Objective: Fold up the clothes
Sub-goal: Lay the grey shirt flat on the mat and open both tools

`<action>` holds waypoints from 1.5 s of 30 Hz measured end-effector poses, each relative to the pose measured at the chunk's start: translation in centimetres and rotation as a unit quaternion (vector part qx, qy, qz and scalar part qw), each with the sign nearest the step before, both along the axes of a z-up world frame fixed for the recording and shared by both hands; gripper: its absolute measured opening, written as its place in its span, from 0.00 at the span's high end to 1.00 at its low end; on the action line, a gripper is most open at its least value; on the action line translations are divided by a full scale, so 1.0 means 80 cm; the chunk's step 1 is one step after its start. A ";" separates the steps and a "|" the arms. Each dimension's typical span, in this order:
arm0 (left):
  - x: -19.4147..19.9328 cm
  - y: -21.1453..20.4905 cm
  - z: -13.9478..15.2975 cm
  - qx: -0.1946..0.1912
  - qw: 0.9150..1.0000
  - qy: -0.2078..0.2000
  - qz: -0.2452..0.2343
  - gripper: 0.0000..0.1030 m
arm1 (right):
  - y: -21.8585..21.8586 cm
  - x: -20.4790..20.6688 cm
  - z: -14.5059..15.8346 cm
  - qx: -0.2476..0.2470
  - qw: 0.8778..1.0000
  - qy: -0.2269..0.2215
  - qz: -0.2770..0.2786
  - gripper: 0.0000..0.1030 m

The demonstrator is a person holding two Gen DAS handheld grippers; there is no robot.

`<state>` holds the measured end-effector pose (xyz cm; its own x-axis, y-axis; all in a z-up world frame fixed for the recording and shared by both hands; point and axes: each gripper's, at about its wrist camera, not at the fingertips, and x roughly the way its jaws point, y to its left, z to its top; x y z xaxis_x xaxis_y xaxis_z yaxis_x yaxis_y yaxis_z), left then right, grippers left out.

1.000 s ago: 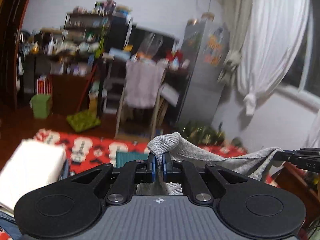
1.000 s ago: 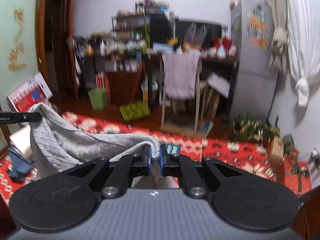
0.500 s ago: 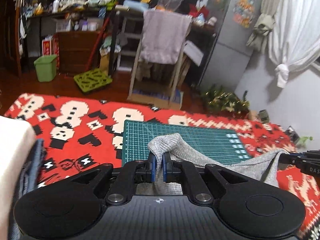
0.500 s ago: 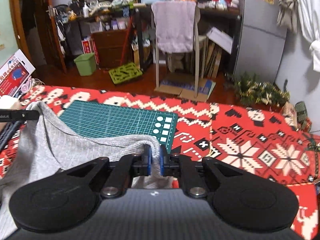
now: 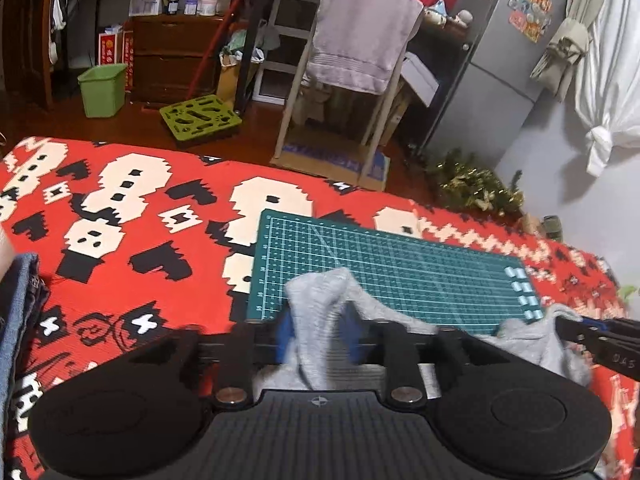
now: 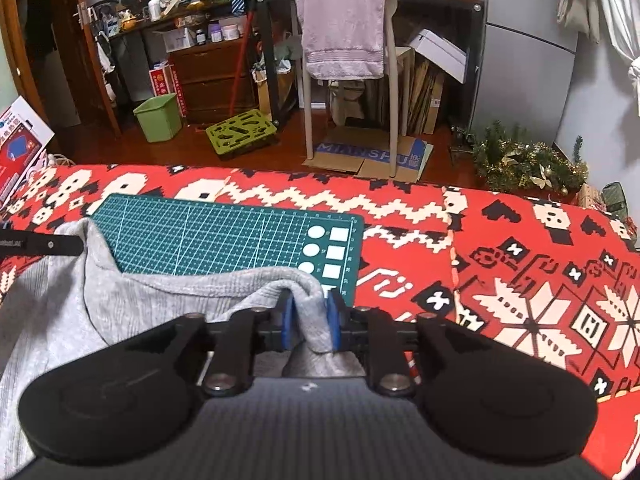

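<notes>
Red blanket fills both views, where a second ago I saw mostly room: both tongs have dropped toward the surface. Green mat lies on the blanket. Grey knit hangs between the tongs, its near edge over the mat's near side.

Left tongs: half a second ago pinched tight, now fingers clearly apart, blurred, knit loose in the gap. Right tongs: fingers also parted somewhat, a fold between the blue pads; grip looks slack.

My reading: the garment is being laid down or let go on the mat.
</notes>
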<state>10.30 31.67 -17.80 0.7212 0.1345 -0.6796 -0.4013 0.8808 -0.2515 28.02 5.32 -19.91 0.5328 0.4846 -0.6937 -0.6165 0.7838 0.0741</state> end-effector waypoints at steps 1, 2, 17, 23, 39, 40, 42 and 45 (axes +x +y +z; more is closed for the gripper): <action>-0.003 0.000 0.003 -0.002 1.000 -0.004 -0.001 0.58 | -0.004 -0.004 0.007 0.007 1.000 -0.002 -0.003 0.62; -0.006 -0.001 0.006 -0.004 1.000 -0.009 -0.002 0.57 | -0.009 -0.008 0.014 0.016 1.000 -0.001 -0.005 0.58; -0.125 -0.047 0.044 0.012 0.999 -0.035 -0.012 0.42 | -0.155 -0.125 0.067 0.026 0.998 -0.011 -0.054 0.52; -0.181 -0.079 0.028 0.011 0.999 -0.021 -0.022 0.42 | -0.198 -0.190 0.032 -0.015 0.998 0.012 -0.066 0.71; -0.258 -0.113 0.011 0.031 1.000 -0.007 0.000 0.42 | -0.200 -0.245 0.006 -0.037 0.997 0.007 -0.069 0.98; -0.260 -0.113 0.012 0.033 0.999 -0.007 0.002 0.42 | -0.204 -0.243 0.007 -0.036 0.997 0.006 -0.074 0.98; -0.263 -0.112 0.013 0.037 0.999 -0.005 0.005 0.42 | -0.218 -0.233 0.012 -0.034 0.995 0.000 -0.088 0.98; -0.265 -0.110 0.013 0.039 0.999 0.001 0.011 0.43 | -0.243 -0.213 0.020 -0.038 0.993 -0.009 -0.112 0.98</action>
<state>-10.88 22.89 -16.77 0.7155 0.2031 -0.6684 -0.4213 0.8887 -0.1810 10.95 -14.09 -18.32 0.6337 0.2994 -0.7133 -0.4270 0.9043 0.0003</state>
